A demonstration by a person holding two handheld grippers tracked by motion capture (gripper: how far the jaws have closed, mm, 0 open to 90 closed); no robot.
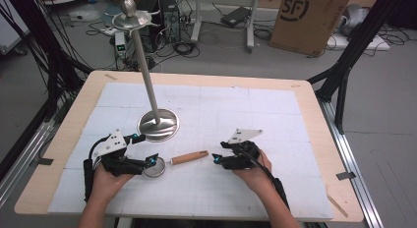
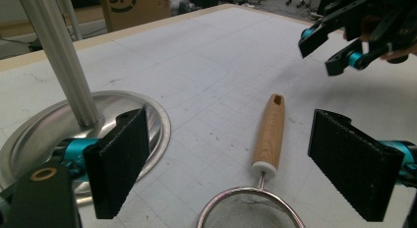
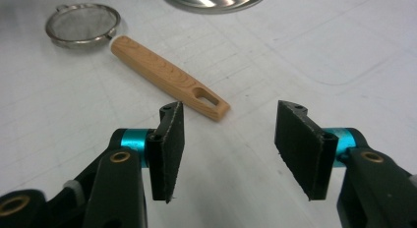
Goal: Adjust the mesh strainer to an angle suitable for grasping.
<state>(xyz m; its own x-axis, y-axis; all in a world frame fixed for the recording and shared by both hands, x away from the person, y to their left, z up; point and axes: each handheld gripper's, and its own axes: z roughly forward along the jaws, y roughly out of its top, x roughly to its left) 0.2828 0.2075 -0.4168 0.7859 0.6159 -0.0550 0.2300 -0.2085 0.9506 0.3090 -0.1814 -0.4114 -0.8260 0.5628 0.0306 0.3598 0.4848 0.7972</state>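
On the table [image 1: 206,198], the strainer [image 1: 173,163] lies free between both released grippers: left gripper [image 1: 146,150], right gripper [image 1: 220,152]. A careless pinch on its round handle [image 3: 167,76] could roll it aside.

Left gripper [image 1: 147,163] low near the tabletop's front edge, jaws spread; right gripper [image 1: 216,159] alongside, jaws apart, nothing between.

strainer [image 2: 252,211] bowl cut off by left gripper view's bottom edge.
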